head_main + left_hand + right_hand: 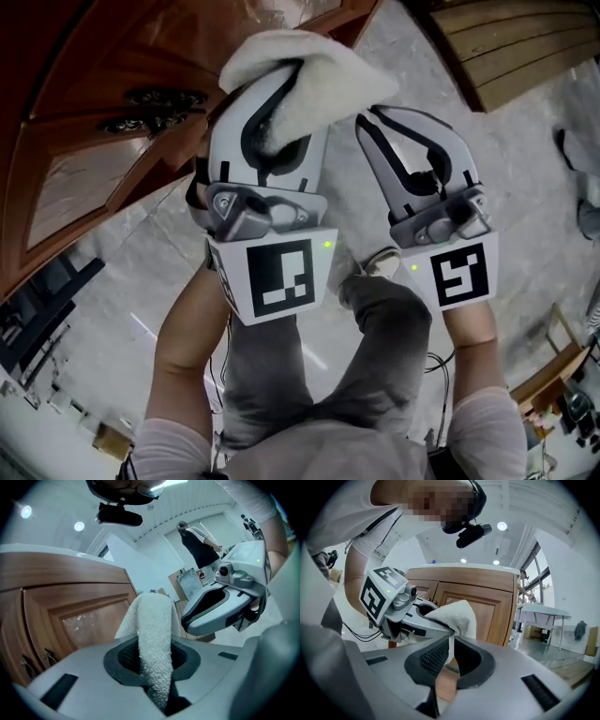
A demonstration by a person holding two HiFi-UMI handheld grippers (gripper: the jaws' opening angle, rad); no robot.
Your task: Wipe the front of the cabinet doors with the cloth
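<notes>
A white terry cloth (pixel 328 70) is clamped in my left gripper (pixel 281 103), which is shut on it near the corner of the brown wooden cabinet (pixel 112 141). In the left gripper view the cloth (pixel 152 620) stands up between the jaws of my left gripper (pixel 154 667), with a panelled cabinet door (pixel 79 620) to its left. My right gripper (pixel 372 114) hangs just right of the cloth, shut and holding nothing. From the right gripper (pixel 449 656) I see the cloth (pixel 457 616) in front of a cabinet door (pixel 487 606). Whether cloth and door touch is unclear.
Grey marble floor (pixel 141 281) lies below, with the person's grey-trousered legs (pixel 375 347) under the grippers. A wooden piece (pixel 525 47) stands at the top right. A white table (pixel 546 613) is off to the right, and another person (pixel 199 543) stands far behind.
</notes>
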